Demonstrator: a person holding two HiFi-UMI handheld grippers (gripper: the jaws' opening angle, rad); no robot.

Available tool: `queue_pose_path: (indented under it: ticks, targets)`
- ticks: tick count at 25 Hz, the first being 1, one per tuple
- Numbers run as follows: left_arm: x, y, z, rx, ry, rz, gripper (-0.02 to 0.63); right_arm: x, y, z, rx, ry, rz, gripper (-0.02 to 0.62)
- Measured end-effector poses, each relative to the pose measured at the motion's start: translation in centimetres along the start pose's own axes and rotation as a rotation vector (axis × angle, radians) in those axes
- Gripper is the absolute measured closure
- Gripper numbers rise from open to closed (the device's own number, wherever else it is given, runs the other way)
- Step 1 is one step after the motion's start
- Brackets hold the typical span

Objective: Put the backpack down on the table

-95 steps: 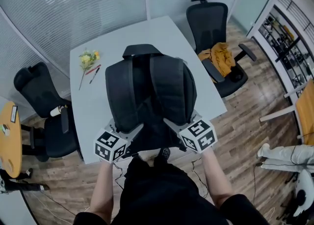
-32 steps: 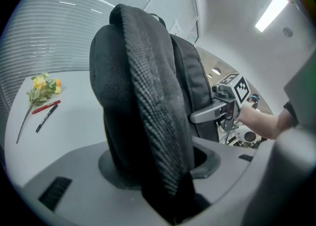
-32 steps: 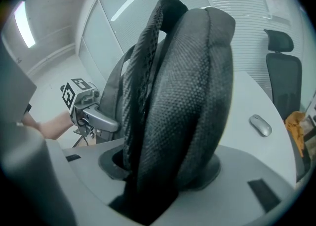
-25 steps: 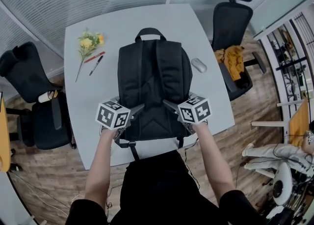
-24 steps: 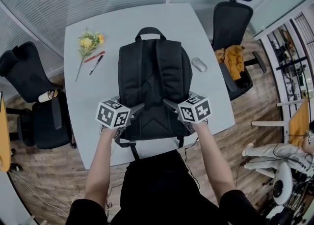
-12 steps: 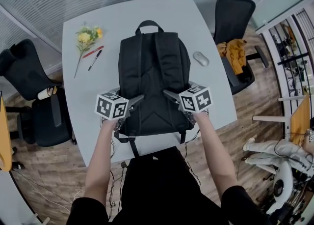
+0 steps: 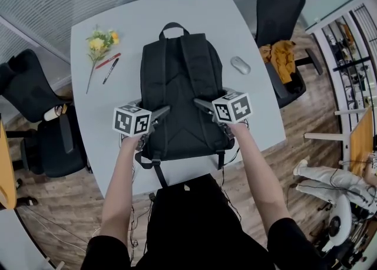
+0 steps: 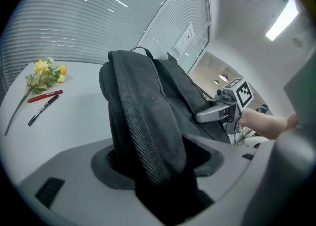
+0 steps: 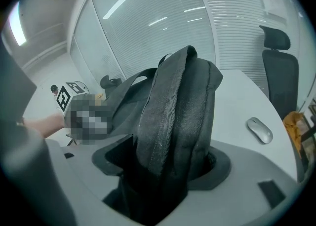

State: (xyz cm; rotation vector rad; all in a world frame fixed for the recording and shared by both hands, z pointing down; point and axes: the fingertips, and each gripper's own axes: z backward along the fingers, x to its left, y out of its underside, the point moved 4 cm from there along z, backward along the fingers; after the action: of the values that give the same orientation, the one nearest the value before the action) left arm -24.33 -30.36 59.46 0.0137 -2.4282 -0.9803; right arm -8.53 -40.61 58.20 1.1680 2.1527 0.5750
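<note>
Backpack, black, lay flat on the grey table, straps side up, carry handle toward 12 o'clock and bottom edge toward 6 o'clock near the table edge. We saw it resting fully on the tabletop, roughly centred.

Left gripper sat at 7 o'clock of the pack and right gripper at 5 o'clock, both aimed in toward the lower ends of the shoulder straps. Left gripper's jaws had just been opening. In the left gripper view we noted the left strap running between them, against one jaw, with a dark gap on the other side, so they stood apart and loose, not clamped. Right gripper's jaws had just been opening too. In the right gripper view the right strap passed between them, bunched toward one jaw, gap on the other, so also apart and no squeeze.

Elsewhere on the table we logged yellow flowers at 10 o'clock of the pack, a red pen and black pen just below them, and a grey mouse at 2 o'clock, apart from the pack. Black office chair stood at 1 o'clock with an orange cloth on its seat; another black chair at 9 o'clock.
</note>
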Motion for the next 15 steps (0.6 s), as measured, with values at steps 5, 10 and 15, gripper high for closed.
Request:
queue_pose_path:
  ticks: [5, 10, 15]
  targets:
    - [0.9, 0.0, -0.5, 0.005, -0.023, 0.014, 0.325, -1.0, -0.2, -0.8, 0.016, 0.028, -0.002, 0.227]
    - [1.8, -0.4, -1.1, 0.023, -0.039, 0.024, 0.321, -2.2, -0.5, -1.4, 0.027, 0.049, -0.027, 0.212]
    - [2.6, -0.8, -1.8, 0.029, -0.039, 0.039, 0.314, -3.5, -1.0, -1.9, 0.030, 0.057, -0.066, 0.199]
